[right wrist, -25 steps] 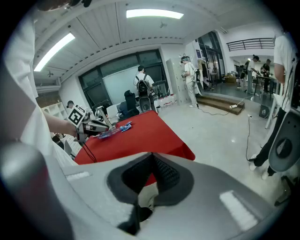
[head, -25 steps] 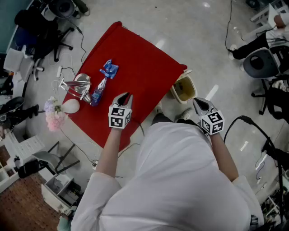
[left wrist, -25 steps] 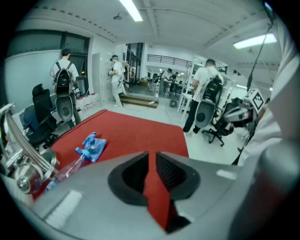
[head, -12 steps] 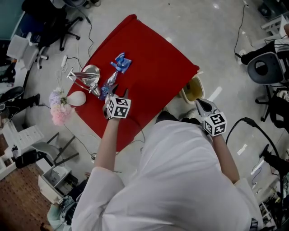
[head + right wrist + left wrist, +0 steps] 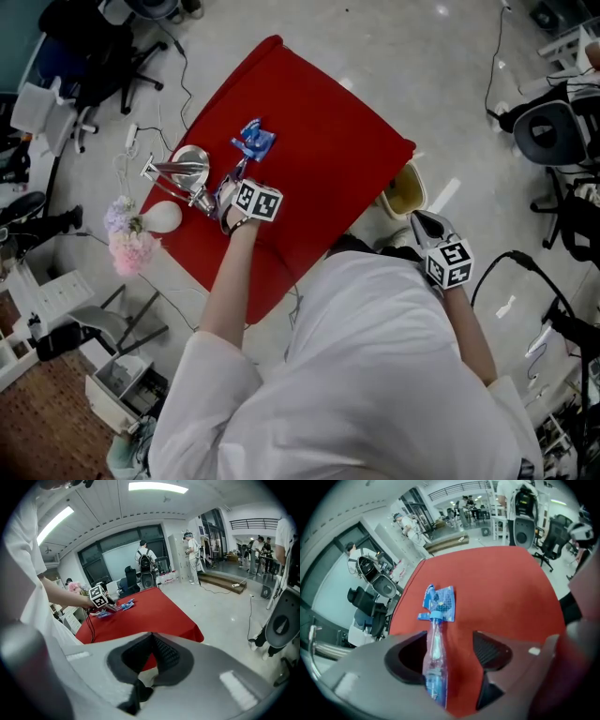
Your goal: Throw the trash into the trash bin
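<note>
Since the earlier frame the left gripper (image 5: 450,651) has swung out from in front of the body, across the red table (image 5: 319,131), and down onto the trash. Its jaws have just been opening and now stand wide.

Nearest to that gripper, a crushed plastic bottle (image 5: 433,663) lies flat on the cloth between the two pads. It sits close against the left pad, with a clear gap of red cloth to the right one. Nothing is gripped yet.

The bottle's long axis runs along the line the gripper points, cap at the far end, so the jaws would close across its width.

Just past the cap lies a blue wrapper (image 5: 439,603), touching or nearly touching it.

The right gripper (image 5: 150,656) hangs by the person's side with its pads together on nothing, well away from the trash. The left hand is plainly the nearer one.

The trash bin (image 5: 405,190) stands on the floor beyond the table's right corner, just ahead of the right gripper.
</note>
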`<state>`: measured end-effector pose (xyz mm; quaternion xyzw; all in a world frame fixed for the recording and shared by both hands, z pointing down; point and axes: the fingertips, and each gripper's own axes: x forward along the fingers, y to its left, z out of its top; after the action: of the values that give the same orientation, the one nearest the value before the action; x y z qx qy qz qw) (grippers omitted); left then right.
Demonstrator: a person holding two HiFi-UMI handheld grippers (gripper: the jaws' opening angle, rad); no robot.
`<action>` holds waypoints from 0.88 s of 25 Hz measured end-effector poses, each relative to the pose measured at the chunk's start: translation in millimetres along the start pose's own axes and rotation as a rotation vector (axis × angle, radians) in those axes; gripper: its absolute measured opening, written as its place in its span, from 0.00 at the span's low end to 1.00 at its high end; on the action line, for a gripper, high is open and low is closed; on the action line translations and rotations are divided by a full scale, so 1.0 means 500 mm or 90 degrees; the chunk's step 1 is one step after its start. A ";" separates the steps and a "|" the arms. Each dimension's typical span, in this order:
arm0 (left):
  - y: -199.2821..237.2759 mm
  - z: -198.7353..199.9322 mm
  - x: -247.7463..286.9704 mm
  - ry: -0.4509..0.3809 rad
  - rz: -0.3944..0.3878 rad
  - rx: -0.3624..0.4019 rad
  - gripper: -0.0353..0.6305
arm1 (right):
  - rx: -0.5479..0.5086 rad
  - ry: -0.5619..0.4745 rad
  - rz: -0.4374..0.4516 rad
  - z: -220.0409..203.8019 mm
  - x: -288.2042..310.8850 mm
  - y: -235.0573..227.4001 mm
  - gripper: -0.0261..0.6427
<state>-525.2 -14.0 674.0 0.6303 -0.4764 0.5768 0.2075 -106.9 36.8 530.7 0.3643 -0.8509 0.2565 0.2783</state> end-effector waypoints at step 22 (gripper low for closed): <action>0.017 0.026 0.064 0.089 -0.152 0.005 0.29 | 0.023 0.004 -0.005 0.002 0.018 0.002 0.04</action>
<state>-529.2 -40.3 698.0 0.6419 -0.3798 0.5923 0.3049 -113.1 32.6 535.7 0.3719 -0.8438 0.2717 0.2755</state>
